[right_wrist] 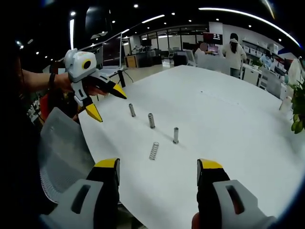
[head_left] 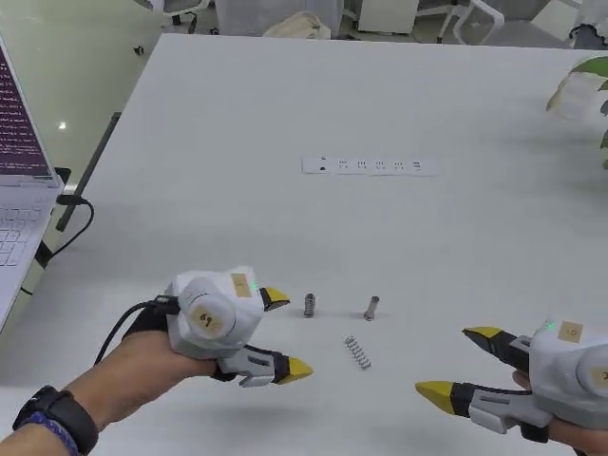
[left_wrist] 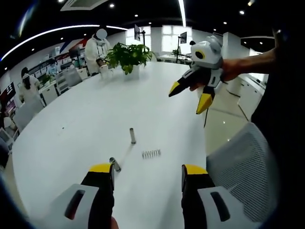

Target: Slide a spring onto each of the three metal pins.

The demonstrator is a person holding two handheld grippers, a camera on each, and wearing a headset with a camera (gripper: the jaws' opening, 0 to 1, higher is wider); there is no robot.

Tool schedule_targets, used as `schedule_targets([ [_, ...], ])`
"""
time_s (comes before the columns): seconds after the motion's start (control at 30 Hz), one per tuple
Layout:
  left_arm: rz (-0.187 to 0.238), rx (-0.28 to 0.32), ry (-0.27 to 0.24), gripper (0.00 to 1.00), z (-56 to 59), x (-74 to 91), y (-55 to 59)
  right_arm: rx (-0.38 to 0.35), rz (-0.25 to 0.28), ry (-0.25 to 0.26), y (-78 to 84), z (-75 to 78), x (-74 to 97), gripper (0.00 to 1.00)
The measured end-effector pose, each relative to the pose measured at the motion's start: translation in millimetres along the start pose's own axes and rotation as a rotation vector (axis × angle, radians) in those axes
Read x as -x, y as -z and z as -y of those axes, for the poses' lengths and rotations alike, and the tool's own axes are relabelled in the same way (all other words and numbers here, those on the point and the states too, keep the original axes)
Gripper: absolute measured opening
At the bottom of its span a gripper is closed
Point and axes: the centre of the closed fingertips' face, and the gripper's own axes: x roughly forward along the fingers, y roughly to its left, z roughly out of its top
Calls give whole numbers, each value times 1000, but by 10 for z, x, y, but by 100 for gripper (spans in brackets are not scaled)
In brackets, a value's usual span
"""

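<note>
Left gripper (head_left: pixel 288 334), right gripper (head_left: pixel 456 362): jaws apart, empty, either side of loose spring (head_left: pixel 357 351) and bare pin (head_left: pixel 371 308) on table (head_left: pixel 380 95).

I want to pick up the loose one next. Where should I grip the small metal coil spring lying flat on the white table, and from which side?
Probably its middle, from above, jaws closing across its width. The small metal coil spring lies flat on the white table, apart from the upright metal pin, so only its top and sides are free.
</note>
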Motion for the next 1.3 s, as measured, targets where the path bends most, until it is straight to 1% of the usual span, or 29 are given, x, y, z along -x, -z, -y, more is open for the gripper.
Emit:
schedule_targets([
  [0.13, -5, -35, 23, 51, -14, -107, -72, -2, 2, 0, 1, -8, 10, 64],
  [0.27, -15, -62, 45, 50, 5, -203, -108, -3, 2, -1, 6, -11, 19, 64],
  [0.67, -52, -127, 111, 47, 74, -530, -120, -9, 3, 4, 28, 9, 71, 64],
  [0.77, -64, -141, 121, 45, 77, -625, -105, -12, 4, 4, 33, 15, 80, 64],
  [0.9, -88, -164, 128, 43, 76, -738, -48, -14, 1, 2, 43, 12, 83, 64],
  [1.17, -107, -174, 155, 41, 114, -915, 27, -11, -10, -5, 77, -10, 100, 64],
  [1.3, -118, -179, 170, 40, 143, -1030, 70, -16, -17, -8, 111, -14, 103, 64],
])
